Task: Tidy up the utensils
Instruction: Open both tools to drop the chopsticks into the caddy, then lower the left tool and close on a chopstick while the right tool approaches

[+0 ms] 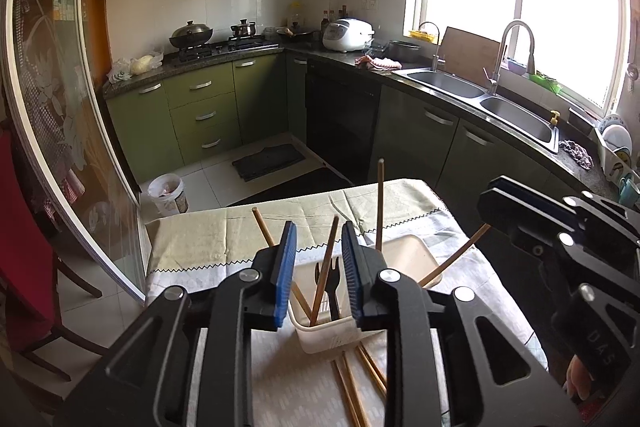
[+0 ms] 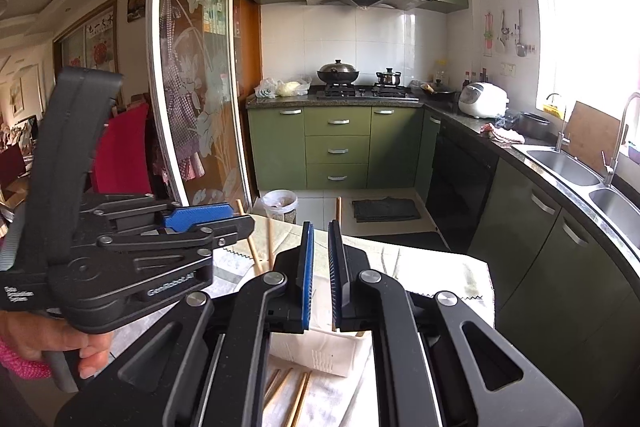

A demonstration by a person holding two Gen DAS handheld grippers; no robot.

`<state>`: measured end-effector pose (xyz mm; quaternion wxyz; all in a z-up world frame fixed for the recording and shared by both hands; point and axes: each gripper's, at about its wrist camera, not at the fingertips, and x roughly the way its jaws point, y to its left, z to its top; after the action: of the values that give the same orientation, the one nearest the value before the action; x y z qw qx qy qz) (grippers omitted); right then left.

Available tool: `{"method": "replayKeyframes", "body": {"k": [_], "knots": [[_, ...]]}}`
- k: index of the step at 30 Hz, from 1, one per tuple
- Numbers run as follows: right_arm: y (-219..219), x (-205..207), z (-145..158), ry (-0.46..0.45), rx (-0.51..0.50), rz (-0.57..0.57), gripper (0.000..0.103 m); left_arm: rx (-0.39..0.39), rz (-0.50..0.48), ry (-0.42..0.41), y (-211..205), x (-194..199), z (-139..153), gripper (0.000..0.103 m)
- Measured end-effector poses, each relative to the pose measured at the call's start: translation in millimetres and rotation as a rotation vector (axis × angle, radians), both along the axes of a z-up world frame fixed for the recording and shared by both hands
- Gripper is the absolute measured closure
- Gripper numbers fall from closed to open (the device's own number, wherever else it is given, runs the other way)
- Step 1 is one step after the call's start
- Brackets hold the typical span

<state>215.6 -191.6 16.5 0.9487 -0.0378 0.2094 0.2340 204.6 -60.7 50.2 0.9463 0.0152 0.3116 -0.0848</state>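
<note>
Both wrist views close over table [image 1: 192, 239], facing kitchen (shared: stove [image 2: 362, 91])

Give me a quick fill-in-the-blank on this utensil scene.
The white bin on the table holds one black ___.
The kitchen cabinets are coloured ___.
The steel sink under the window has ___ basins.
Missing words: fork; green; two.

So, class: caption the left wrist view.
Left tongs open above a white bin of chopsticks.
</note>
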Motion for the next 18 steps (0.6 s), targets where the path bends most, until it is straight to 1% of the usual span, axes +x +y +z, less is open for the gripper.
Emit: {"method": "replayKeyframes", "body": {"k": [3, 5, 6, 7, 8, 11, 14, 16, 18], "knots": [[-11.8, -26.7, 5.6, -0.016, 0.022, 0.019, 0.096, -0.006, -0.010, 0.015, -0.6, -11.8, 0.3, 0.080], [-23.5, -43.9, 3.2, -0.015, 0.034, 0.025, 0.092, -0.006, -0.020, 0.054, -1.6, -20.5, -6.8, 0.077], [-29.9, -51.8, -0.2, -0.010, 0.037, 0.022, 0.089, -0.011, -0.028, 0.089, -1.3, -24.8, -14.2, 0.072], [-36.2, -58.8, -4.6, 0.000, 0.039, 0.018, 0.088, -0.017, -0.032, 0.129, -0.1, -28.9, -24.3, 0.066], [-43.1, -64.6, -10.4, 0.013, 0.040, 0.016, 0.088, -0.022, -0.035, 0.176, 0.8, -31.1, -36.4, 0.065], [-62.6, -76.0, -30.7, 0.065, 0.042, -0.004, 0.088, -0.034, -0.045, 0.342, 1.2, -34.7, -82.8, 0.065], [-79.2, -78.7, -54.1, 0.131, 0.041, -0.029, 0.088, -0.052, -0.044, 0.504, 0.5, -31.7, -131.6, 0.065], [-89.4, -77.1, -67.4, 0.173, 0.043, -0.044, 0.088, -0.056, -0.027, 0.577, 0.7, -29.7, -158.4, 0.065], [-100.6, -74.9, -78.8, 0.205, 0.049, -0.059, 0.088, -0.049, -0.012, 0.614, -1.5, -28.2, -177.0, 0.066]]}}
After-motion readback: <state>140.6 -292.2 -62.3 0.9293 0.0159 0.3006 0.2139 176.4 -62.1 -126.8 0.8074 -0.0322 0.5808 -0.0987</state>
